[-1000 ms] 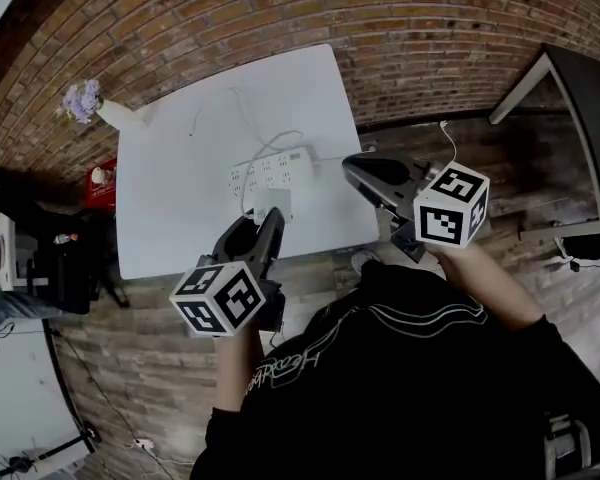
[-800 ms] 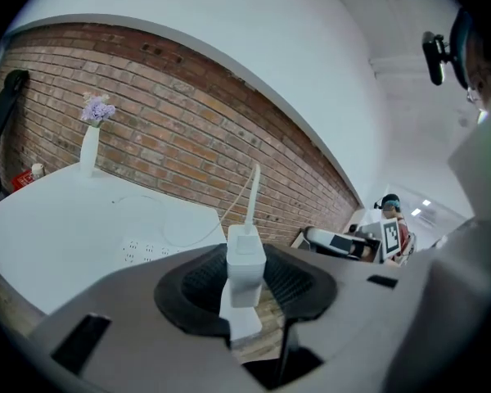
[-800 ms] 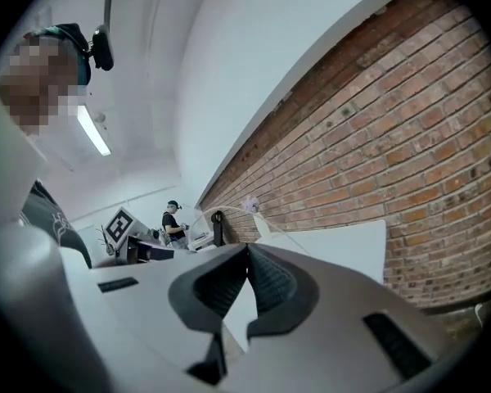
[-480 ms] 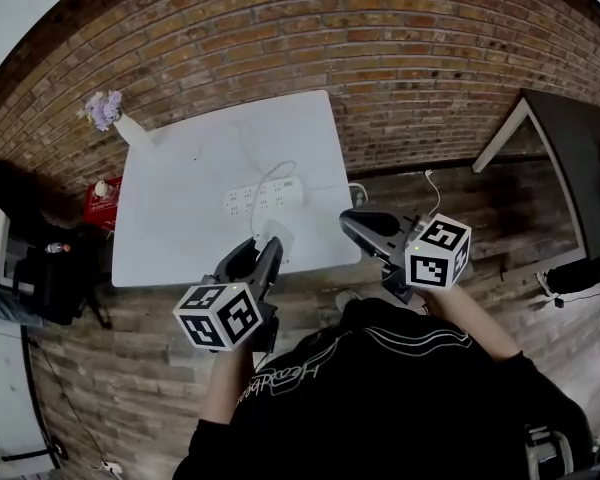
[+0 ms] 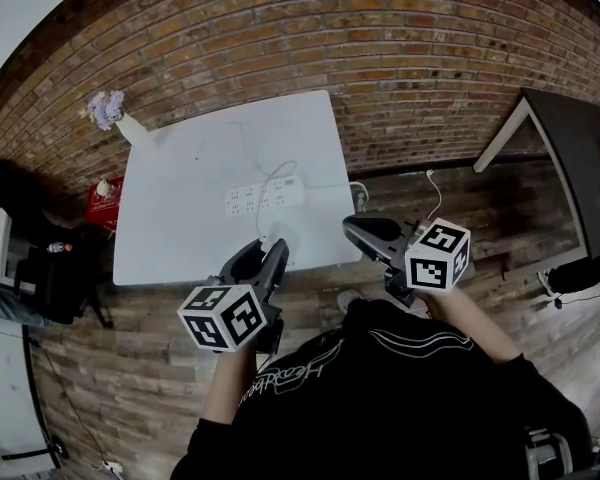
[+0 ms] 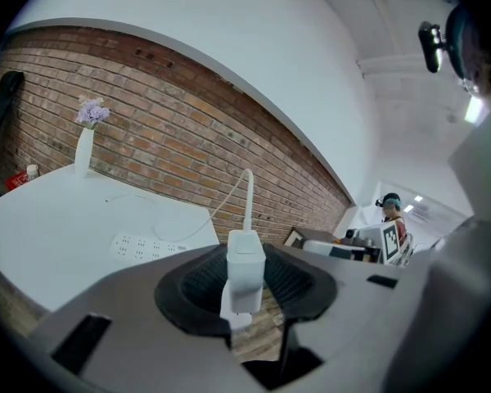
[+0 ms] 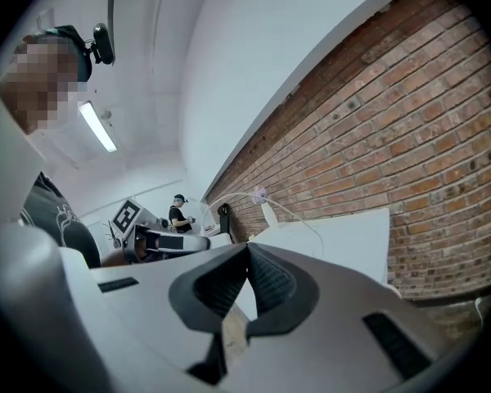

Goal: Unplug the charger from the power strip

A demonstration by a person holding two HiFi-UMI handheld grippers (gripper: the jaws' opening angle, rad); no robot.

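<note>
A white power strip (image 5: 265, 198) lies in the middle of the white table (image 5: 180, 238); it also shows in the left gripper view (image 6: 147, 246). My left gripper (image 5: 268, 255) is shut on the white charger (image 6: 245, 273), which is held upright off the strip, over the table's near edge. The charger's white cable (image 6: 247, 195) rises from its top and curves down toward the table. My right gripper (image 5: 350, 228) hangs just off the table's near right corner. Its jaws (image 7: 247, 250) are shut with nothing between them.
A white vase with purple flowers (image 5: 115, 118) stands at the table's far left corner, against the brick wall (image 5: 400, 58). A dark table (image 5: 570, 138) is at the right. Dark gear (image 5: 40, 258) and a red item (image 5: 100, 190) sit on the floor at the left.
Both grippers have drawn back from the power strip toward the person. The charger came along in the left gripper, from beside the strip to the table's near edge.
</note>
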